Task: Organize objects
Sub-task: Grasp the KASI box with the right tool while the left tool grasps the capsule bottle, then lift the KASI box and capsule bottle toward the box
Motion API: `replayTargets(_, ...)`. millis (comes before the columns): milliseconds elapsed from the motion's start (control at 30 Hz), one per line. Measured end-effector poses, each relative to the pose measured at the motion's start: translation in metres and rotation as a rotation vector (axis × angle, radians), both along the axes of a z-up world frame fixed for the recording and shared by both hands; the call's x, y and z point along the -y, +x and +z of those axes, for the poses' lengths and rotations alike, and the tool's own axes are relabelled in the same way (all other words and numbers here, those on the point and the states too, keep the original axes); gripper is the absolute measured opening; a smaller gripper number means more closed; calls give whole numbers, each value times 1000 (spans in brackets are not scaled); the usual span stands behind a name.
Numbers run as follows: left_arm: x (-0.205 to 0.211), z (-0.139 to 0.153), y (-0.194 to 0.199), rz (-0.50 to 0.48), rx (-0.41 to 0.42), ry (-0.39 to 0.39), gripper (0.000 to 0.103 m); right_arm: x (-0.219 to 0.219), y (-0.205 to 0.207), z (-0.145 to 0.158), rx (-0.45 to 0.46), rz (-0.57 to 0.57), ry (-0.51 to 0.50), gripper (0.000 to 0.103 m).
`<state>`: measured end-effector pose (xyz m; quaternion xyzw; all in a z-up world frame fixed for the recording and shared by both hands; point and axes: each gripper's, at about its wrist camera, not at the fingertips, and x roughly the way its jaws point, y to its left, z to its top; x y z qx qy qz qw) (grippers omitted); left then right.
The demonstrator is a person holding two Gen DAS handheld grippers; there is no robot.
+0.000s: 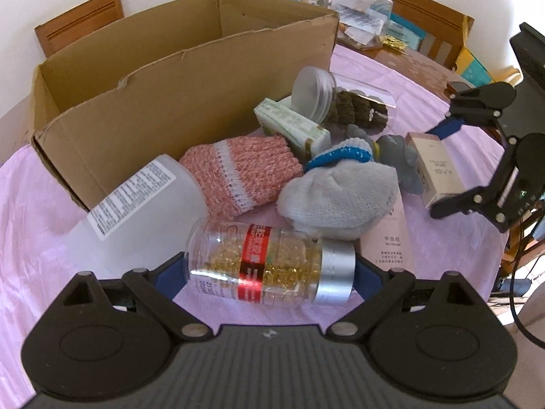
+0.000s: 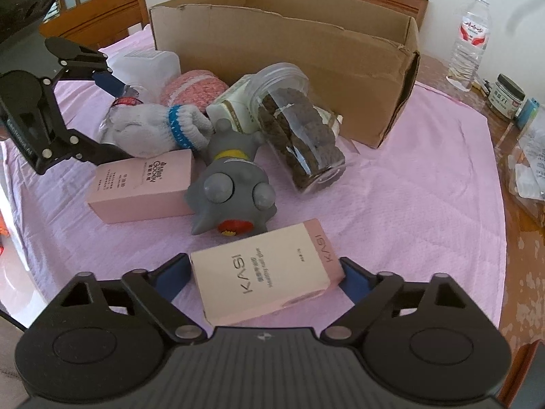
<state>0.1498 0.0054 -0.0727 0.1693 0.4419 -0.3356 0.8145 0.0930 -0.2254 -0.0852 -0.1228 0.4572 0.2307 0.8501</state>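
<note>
A clear capsule bottle [image 1: 262, 269] with a silver cap and red label lies sideways on the pink cloth. My left gripper [image 1: 269, 269] is shut on it, one blue pad at its base and one at its cap. A pale pink KASI box [image 2: 265, 279] lies flat between the pads of my right gripper [image 2: 265, 269], which touch both its ends and are shut on it. The open cardboard box [image 1: 153, 78] stands behind the pile. In the right wrist view, the left gripper [image 2: 112, 116] is at the far left by the glove [image 2: 150, 129].
Between the grippers lie a pink knitted piece [image 1: 238, 170], a translucent white bottle [image 1: 146, 197], a green-white carton [image 1: 293, 126], a cookie jar [image 2: 296, 126], a grey rubber toy [image 2: 231, 191] and a second pink box [image 2: 143, 184]. Jars and a water bottle [image 2: 470, 37] crowd the table's far side.
</note>
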Motion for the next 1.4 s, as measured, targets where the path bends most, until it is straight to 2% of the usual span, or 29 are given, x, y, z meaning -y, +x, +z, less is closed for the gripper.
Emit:
replayTargets(133,2,0,-2,12,4,3,96,0,-1,3,-50,40,8,92)
replayTargets(333,4,-1,-4,23,12,1,96,-2,4,0,-23,65,-20,92)
replayTargets(500,3,0,-6,34,13,-11,96,-9,5,2,-18,74,-14,84)
replayTargets(733,0,10,-10,50,2,-6,96,-5,7,12,-44,-9,18,83)
replayTargets(933,-5,31,-10,87,-13,-14,96,2,10,33,-40,-65,19,83)
replayTargets(1167,-4,70,-3,119,-25,-21,96,3,18,73,-5,-101,54,83)
replayTargets(1400,5,108,20,121,16,-20,96,-4,44,112,67,-96,81,83)
